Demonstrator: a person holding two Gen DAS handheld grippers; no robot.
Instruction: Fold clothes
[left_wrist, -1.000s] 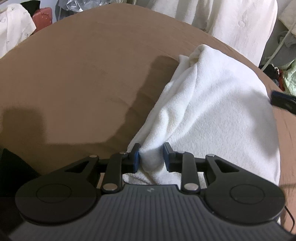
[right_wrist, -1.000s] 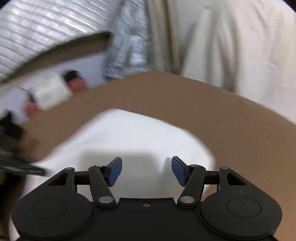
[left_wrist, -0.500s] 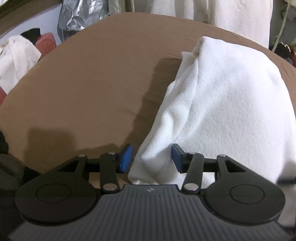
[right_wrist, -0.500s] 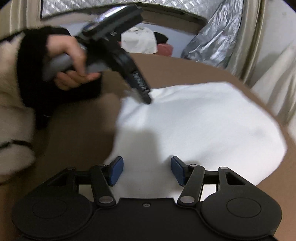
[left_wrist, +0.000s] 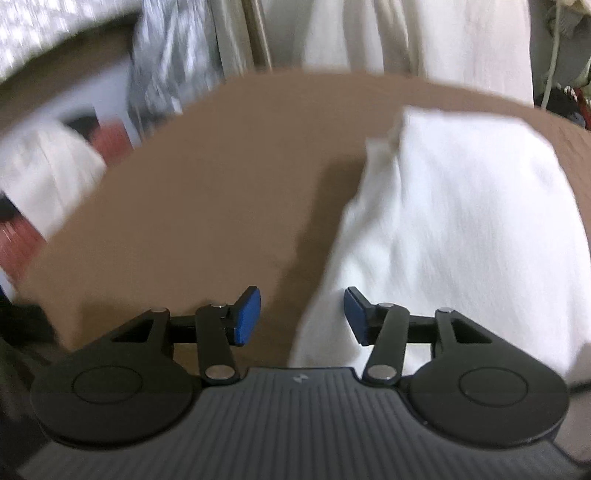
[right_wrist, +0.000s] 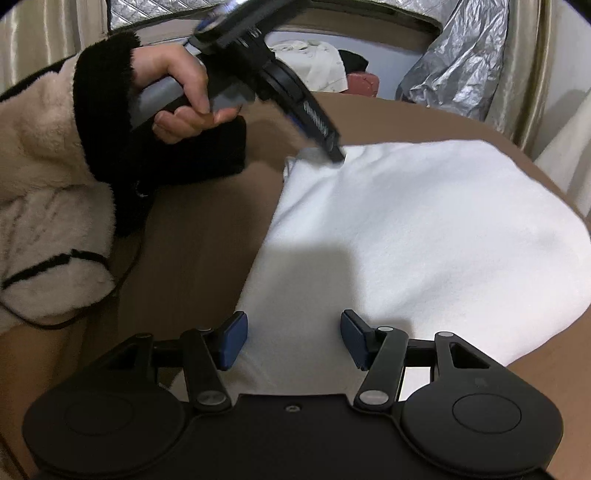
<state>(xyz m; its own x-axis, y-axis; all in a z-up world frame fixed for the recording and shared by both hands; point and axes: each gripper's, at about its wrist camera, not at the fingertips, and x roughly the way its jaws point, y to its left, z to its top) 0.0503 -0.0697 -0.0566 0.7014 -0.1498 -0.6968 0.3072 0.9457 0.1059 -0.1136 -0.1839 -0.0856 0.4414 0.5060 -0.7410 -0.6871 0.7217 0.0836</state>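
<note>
A white fleece cloth (left_wrist: 461, 240) (right_wrist: 424, 240) lies folded on the brown bed cover (left_wrist: 203, 203) (right_wrist: 192, 258). My left gripper (left_wrist: 301, 315) hangs open just above the cloth's left edge; that edge runs under the gap near the right pad, and nothing is pinched. In the right wrist view the left gripper (right_wrist: 334, 155) tilts down at the cloth's far corner, held by a hand (right_wrist: 184, 88). My right gripper (right_wrist: 293, 338) hovers over the cloth's near edge, jaws opening slightly, with cloth below the gap and nothing gripped.
A cream fluffy sleeve with a black cuff (right_wrist: 48, 203) fills the left of the right wrist view. Beyond the bed lie white clothes (right_wrist: 306, 66), a red thing (right_wrist: 364, 81) and silver quilted covers (right_wrist: 454, 66). Pale fabric (left_wrist: 424, 37) hangs behind the bed.
My left gripper let go of the cloth's edge, opened wider and rose. The right gripper swung over to the cloth's near edge, then held still.
</note>
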